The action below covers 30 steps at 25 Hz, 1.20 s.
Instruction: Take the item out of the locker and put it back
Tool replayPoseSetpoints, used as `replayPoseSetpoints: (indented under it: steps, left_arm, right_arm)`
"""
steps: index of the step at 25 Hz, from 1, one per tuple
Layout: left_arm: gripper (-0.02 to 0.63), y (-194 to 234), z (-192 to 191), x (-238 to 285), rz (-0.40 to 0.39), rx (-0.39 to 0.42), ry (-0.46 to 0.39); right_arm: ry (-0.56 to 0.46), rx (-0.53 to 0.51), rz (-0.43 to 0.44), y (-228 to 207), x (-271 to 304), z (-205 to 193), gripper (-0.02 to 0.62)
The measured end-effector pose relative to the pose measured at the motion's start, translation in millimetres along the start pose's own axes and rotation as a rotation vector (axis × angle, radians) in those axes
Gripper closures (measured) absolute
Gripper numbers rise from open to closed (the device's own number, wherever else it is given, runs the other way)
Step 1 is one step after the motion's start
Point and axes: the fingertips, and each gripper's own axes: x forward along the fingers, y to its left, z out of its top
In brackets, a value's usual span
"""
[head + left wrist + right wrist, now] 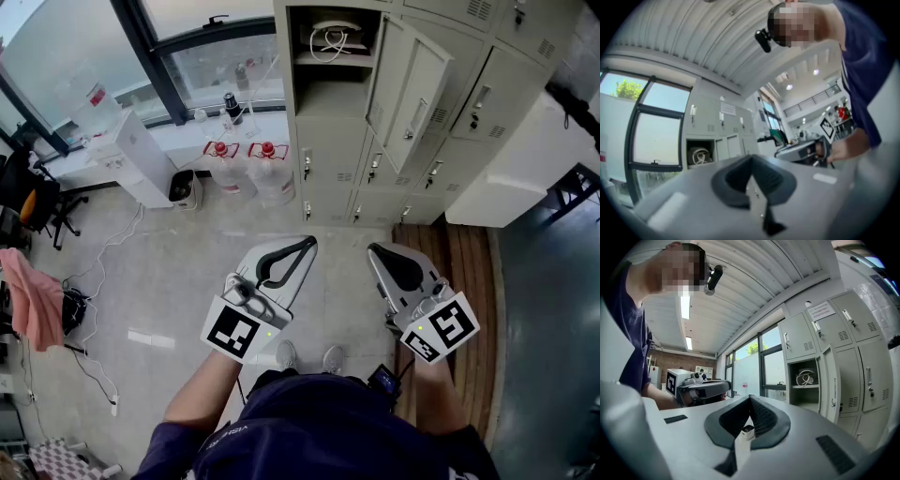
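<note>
Left gripper [310, 244], right gripper [373, 249]: jaws closed, empty. At 12 o'clock, open locker [283, 66] holding white cable [330, 39].

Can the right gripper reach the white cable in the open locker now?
Probably, after stepping closer: the locker door stands open, nothing blocks the cable, but the right gripper is shut.

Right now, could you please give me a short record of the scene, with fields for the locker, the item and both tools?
Locker: upper compartment open, its door swung out to the right
Item: coiled white cable lying on the shelf inside, not yet taken out
Tools: left tool shut and empty; right tool shut and empty; both held side by side, short of the locker
Nearby: two water bottles on the floor by the window
</note>
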Motion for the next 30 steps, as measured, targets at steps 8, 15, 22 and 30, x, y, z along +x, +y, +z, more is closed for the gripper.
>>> replayPoseSetpoints:
  steps: [8,15,22,30]
  left_arm:
    - [0.602,-4,0,3,-0.004,0.001,-0.002]
    - [0.601,-2,1,2,0.001,0.002,-0.010]
    - [0.601,-5,0,2,0.008,0.001,0.002]
    - [0.601,-27,5,11,0.019,0.023,-0.003]
  right_arm:
    - [-0.002,0.014,0.002,-2,-4,-1,0.589]
    - [-0.007,0.016,0.019,3,-1,-2,0.589]
    - [-0.010,0.044,0.023,1,-6,-2,0.588]
    - [-0.026,0.027,0.047,-5,-27,-1,0.588]
